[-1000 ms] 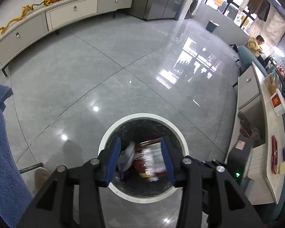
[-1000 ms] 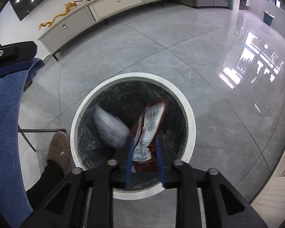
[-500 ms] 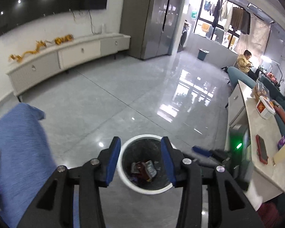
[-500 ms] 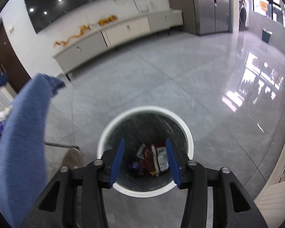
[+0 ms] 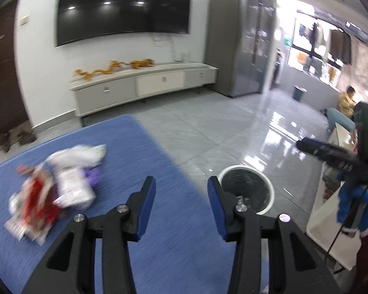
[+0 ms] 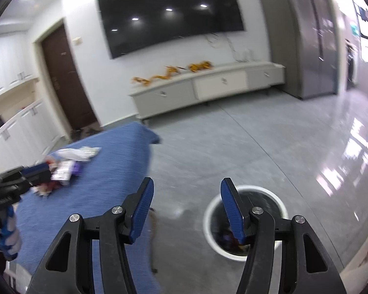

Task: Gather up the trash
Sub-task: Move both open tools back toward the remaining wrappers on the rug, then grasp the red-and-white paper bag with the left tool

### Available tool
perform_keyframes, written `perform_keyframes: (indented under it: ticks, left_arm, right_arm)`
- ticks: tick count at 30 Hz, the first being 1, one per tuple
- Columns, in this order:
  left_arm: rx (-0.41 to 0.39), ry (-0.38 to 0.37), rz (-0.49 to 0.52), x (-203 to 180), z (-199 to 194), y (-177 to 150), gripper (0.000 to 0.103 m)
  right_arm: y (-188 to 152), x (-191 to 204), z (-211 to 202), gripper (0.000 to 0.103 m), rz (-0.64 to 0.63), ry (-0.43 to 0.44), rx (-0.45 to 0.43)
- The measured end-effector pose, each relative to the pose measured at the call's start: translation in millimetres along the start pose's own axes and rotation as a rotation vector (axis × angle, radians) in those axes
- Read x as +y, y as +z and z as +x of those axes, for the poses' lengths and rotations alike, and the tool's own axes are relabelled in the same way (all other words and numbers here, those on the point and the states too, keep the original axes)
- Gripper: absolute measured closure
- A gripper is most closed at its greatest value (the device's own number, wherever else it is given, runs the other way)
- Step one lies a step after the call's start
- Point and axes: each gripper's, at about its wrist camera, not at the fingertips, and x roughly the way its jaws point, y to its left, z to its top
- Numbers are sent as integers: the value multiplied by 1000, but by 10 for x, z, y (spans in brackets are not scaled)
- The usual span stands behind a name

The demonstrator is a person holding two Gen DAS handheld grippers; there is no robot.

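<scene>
A heap of trash (image 5: 54, 191), white, red and purple wrappers, lies on the blue-clothed table (image 5: 139, 161). On the floor beside the table stands the white-rimmed bin (image 5: 245, 167) with a black liner and wrappers inside. My left gripper (image 5: 181, 196) hovers open over the table edge, nothing between its blue pads. My right gripper (image 6: 186, 196) hangs above the floor between table (image 6: 110, 183) and bin (image 6: 207, 223); its jaws are opening and empty. The trash heap (image 6: 66, 166) lies far left there, just behind the left gripper (image 6: 36, 174).
A long low cabinet (image 5: 144, 85) under a wall TV lines the far wall, with a tall grey fridge (image 5: 240, 49) to its right. A white table (image 5: 331, 220) stands right of the bin, and a person (image 5: 346, 100) sits far back right. Glossy floor spreads between.
Both grippers rose from right over the bin and swung left toward the blue table. The right gripper let go of the red and white wrapper, which now lies in the bin, and its jaws widened.
</scene>
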Motion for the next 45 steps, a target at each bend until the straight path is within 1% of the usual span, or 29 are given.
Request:
perform_keyframes:
  ticks: [6,10,13,16,18,22,25,29,32,33,34,35,38,39,41,45]
  left_arm:
    - [-32,100,-129,756,-694,-455,61]
    - [-31,170,-173,1138,-937,-664,61]
    - [-16,188,-206,1377,-987,-750,62]
    - [16,182,-242,1603,-891,-775,62]
    - [40,178,-240,1650,-748,-730,62]
    - [86,182,-242,1789,-409,-575,62]
    - [116,200,-244,1926,-130,-447,62]
    - [151,202,-242,2057,196,-309,66]
    - [184,206,-230,2157,418,-244,77]
    - [192,204,-236,2203,477,-229,79]
    - [196,200,-242,2234,507,-219,81]
    - [204,191,-249,2272,539,-215,85]
    - [224,184,-261,2355,595,-256,89]
    - [230,181,-266,2371,599,-276,93]
    - [236,174,-276,2380,593,-320,98]
    - [206,166,-305,2402,494,-416,98]
  right_arm:
    - [149,741,-264,44,-100,132,-29]
    - [183,1202,-344,44,-178,195,-31]
    - [205,1513,-306,44,-238,235,-23]
    - [209,1709,-222,44,-271,275,-7]
    - [204,1817,-105,44,-282,295,11]
    - [175,1872,132,44,-296,321,57]
    - [169,1914,359,44,-303,337,91]
    - [174,1950,685,44,-297,355,134]
    - [168,1992,917,44,-296,371,164]
    - [163,2019,1013,44,-299,378,178]
    - [155,2047,1078,44,-303,383,188]
    - [144,2075,1134,44,-307,389,198]
    - [122,2210,1328,44,-327,411,225]
    - [119,2258,1388,44,-333,419,233]
    - [112,2359,1511,44,-343,436,248]
    - [101,2526,1716,44,-352,467,283]
